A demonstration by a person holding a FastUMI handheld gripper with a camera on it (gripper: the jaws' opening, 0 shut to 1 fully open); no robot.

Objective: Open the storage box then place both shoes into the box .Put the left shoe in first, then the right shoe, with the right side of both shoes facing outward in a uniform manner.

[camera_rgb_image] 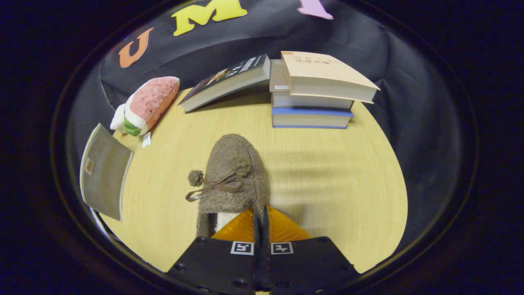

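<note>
Slipper [233, 176]: fuzzy, soft, likely light; collar wall pinched between pressed-together gripper [260, 219] fingers. Bow flimsy; hold collar instead.

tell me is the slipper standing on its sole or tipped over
Upright: the brown slipper rests on the table, top and bow facing up; the jaws have closed on its heel rim.
</note>
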